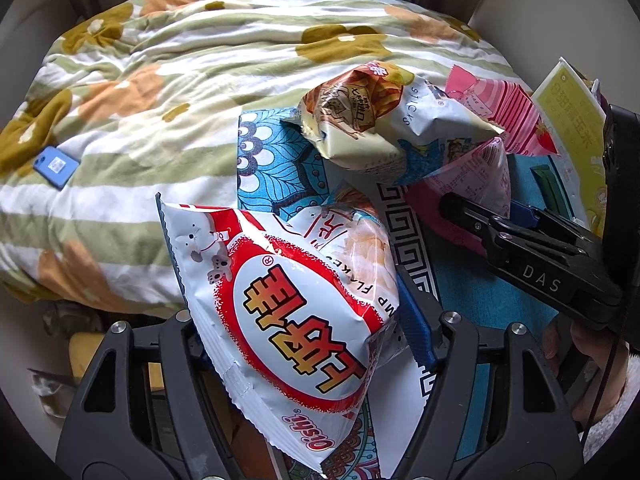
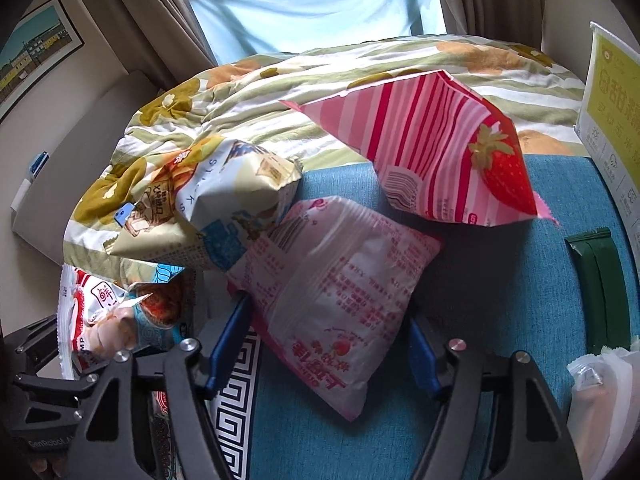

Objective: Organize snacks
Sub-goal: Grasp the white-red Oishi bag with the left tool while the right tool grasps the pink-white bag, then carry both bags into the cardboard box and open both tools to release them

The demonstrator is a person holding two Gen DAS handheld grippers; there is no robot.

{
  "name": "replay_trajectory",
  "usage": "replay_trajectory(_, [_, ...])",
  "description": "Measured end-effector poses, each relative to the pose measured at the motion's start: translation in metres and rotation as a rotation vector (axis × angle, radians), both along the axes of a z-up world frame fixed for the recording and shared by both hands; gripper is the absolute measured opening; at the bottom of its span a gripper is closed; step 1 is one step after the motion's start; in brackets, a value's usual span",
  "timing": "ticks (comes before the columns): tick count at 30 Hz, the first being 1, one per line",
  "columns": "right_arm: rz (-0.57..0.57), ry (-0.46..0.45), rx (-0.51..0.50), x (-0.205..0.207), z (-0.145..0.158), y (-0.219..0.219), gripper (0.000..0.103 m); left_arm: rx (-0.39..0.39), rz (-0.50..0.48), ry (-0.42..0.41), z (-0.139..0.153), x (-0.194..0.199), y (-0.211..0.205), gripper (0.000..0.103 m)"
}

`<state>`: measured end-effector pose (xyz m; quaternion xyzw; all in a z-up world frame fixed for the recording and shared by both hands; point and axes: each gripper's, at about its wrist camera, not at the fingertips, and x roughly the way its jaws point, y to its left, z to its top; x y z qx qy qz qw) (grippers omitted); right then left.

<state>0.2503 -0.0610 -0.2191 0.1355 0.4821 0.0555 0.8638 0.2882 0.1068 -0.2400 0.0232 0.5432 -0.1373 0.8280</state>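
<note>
My left gripper [image 1: 304, 312] is shut on a white and red shrimp-flake bag [image 1: 296, 312], which stands tilted between its fingers and hides the left one. The same bag [image 2: 88, 312] shows at the lower left of the right wrist view. My right gripper [image 2: 328, 316] is shut on a pale pink snack bag [image 2: 340, 280], one blue finger [image 2: 234, 328] against each side. In the left wrist view that gripper [image 1: 492, 216] reaches in from the right and the pink bag [image 1: 476, 176] rises in a peak above it.
A cream sticks bag [image 2: 224, 200] and a pink striped strawberry bag [image 2: 440, 152] lie behind on a teal cloth [image 2: 500, 292]. A yellow-green pack [image 2: 612, 120] and a dark green packet [image 2: 600, 280] sit at the right. A flowered quilt [image 1: 160, 80] with a blue phone [image 1: 56, 166] lies beyond.
</note>
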Motion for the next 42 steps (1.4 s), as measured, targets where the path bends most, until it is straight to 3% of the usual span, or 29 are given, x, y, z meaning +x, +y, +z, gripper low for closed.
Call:
replay_trajectory(2, [-0.003, 0.004, -0.005, -0.003, 0.000, -0.002, 0.049, -0.002, -0.001, -0.001, 0.001, 0.000, 0.000, 0.068])
replay_trajectory(13, [0.000, 0.010, 0.020, -0.029, 0.013, -0.010, 0.044, -0.010, -0.006, -0.006, 0.015, -0.014, -0.003, 0.067])
replay_trajectory(24, [0.023, -0.067, 0.023, -0.064, 0.079, -0.036, 0.044, -0.038, -0.020, -0.086, 0.085, -0.041, -0.037, 0.067])
replay_trajectory(35, [-0.066, -0.209, -0.041, -0.095, 0.186, -0.150, 0.044, -0.123, -0.106, -0.268, 0.186, -0.034, -0.163, 0.067])
replay_trajectory(42, [-0.140, -0.248, -0.106, -0.114, 0.225, -0.243, 0.044, -0.174, -0.190, -0.286, 0.208, -0.023, -0.280, 0.067])
